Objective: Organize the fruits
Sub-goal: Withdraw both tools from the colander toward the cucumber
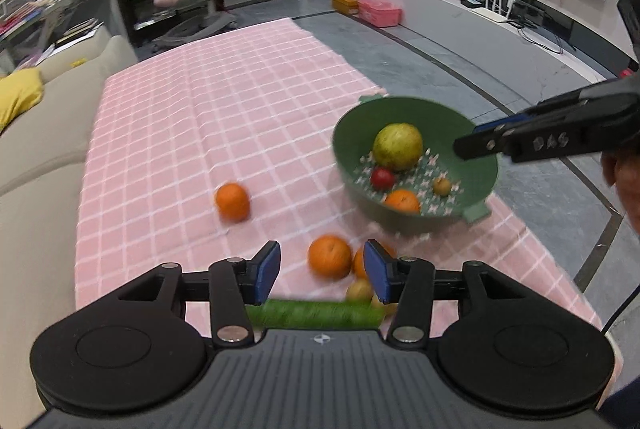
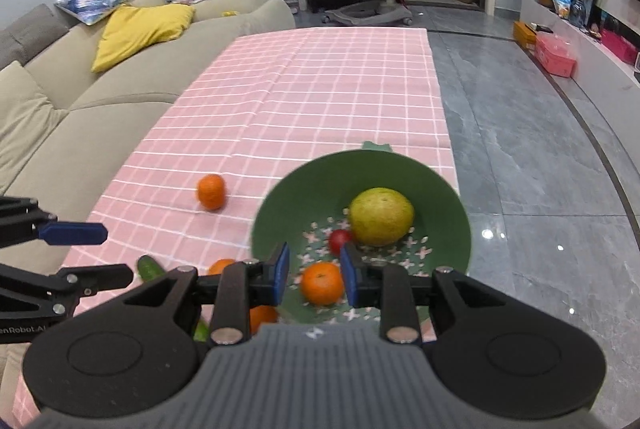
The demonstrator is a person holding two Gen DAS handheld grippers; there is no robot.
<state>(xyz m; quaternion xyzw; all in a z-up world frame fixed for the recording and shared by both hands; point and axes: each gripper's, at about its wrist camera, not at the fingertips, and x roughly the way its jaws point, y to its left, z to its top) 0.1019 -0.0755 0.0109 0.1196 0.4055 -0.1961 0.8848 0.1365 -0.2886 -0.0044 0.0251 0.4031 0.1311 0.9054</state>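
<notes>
Green plastic bowl: the round green colander-style bowl [image 2: 360, 189] with a flower-patterned perforated floor sits at the right edge of the pink checked tablecloth [image 2: 304, 89], its rim close to the drop to the grey tiled floor [image 2: 520, 149].
Fruit inside: a large yellow-green pear-like fruit [image 2: 381, 216], a small red fruit [image 2: 340, 239], an orange mandarin [image 2: 322, 283]; the left wrist view adds a small brownish fruit [image 1: 442, 185].
Fruit outside: a lone orange mandarin [image 1: 232, 201] well apart on the cloth, a larger round orange [image 1: 330, 256] just beside a second orange [image 1: 360, 263], a small tan fruit [image 1: 359, 289], and a long green cucumber [image 1: 312, 313].
Left gripper [image 1: 322, 271]: jaws apart and empty, hanging over the near cluster.
Right gripper [image 2: 314, 271]: jaws narrowly parted, nothing pinched, poised above the bowl's mandarin.
Risk, rolling: round fruit on a loose cloth could roll off if a finger nudges it during closing.
Risk, bowl: a push on the near rim could slide or tip the bowl off the table's edge.
Risk, collision: both grippers work near each other and could clash.
Left view only: the brownish fruit, the tan fruit, the cucumber's full length.
Right view only: the beige sofa [image 2: 60, 109] with a yellow cushion [image 2: 140, 29], and how near the bowl stands to the cloth's edge.
</notes>
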